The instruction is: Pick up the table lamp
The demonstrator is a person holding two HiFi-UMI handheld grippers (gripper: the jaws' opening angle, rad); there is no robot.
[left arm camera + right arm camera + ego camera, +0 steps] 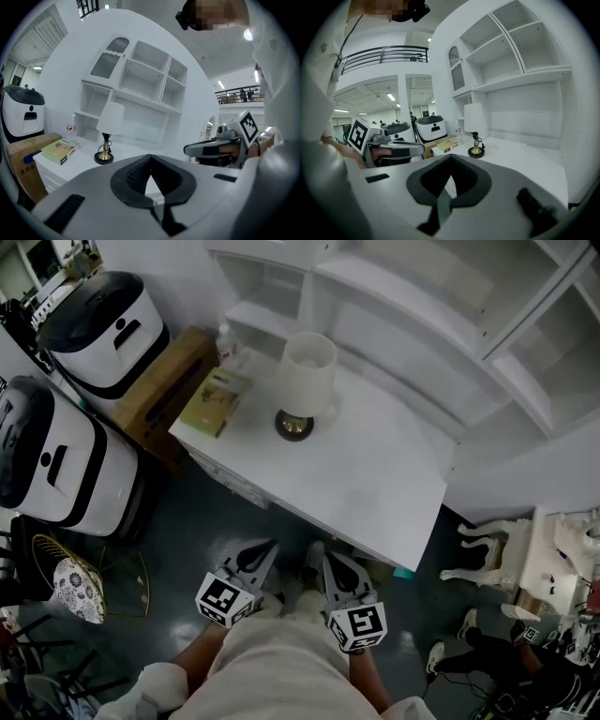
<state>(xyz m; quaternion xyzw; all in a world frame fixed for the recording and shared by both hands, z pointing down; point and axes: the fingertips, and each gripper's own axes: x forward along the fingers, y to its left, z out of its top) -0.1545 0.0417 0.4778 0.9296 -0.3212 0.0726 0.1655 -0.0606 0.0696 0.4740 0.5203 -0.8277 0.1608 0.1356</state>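
Observation:
The table lamp [305, 376] has a white shade and a round brass-and-black base. It stands upright toward the back left of the white desk [375, 484]. My left gripper [270, 546] and right gripper [328, 559] hang side by side below the desk's front edge, close to my body and well short of the lamp. Both point toward the desk. In the left gripper view the jaws [150, 157] meet at the tip with nothing in them, and the lamp [110, 123] stands ahead to the left. The right gripper [451, 156] is likewise shut and empty, with the lamp [474, 119] ahead to its right.
A green book [216, 399] lies left of the lamp near the desk's edge, with a small bottle [225, 338] behind it. A white shelf unit [422, 324] backs the desk. A cardboard box [164, 390] and two white machines [103, 329] [47, 460] stand at the left. A white ornate stool [487, 549] stands at the right.

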